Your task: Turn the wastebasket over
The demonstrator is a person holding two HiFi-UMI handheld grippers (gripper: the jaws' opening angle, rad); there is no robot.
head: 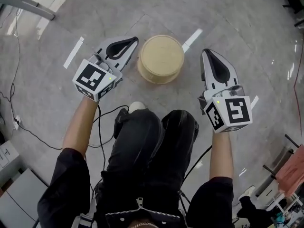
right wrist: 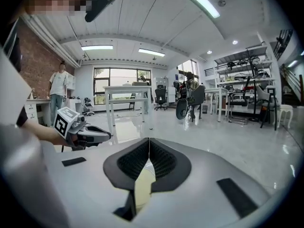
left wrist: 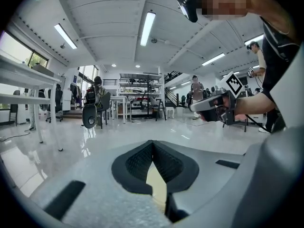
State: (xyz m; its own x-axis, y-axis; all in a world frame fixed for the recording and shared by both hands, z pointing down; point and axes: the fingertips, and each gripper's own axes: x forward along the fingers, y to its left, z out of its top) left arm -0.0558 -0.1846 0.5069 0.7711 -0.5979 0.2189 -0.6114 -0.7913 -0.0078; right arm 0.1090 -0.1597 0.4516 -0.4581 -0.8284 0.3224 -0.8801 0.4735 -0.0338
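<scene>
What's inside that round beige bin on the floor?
Only the flat closed top and side of the round beige wastebasket show, on the glossy grey floor. That top covers its inside, so nothing in there shows.

The basket (head: 161,58) shows only its flat top and a strip of wall, the cream sliver (left wrist: 156,186) behind the jaws in each gripper view is too narrow to identify, and what the shelves (left wrist: 140,84) hold is too small.

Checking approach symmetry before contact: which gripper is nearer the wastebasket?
Left. The left gripper has its tip close beside the wastebasket, at its left edge; the right gripper sits off its right side with a wider gap.
</scene>
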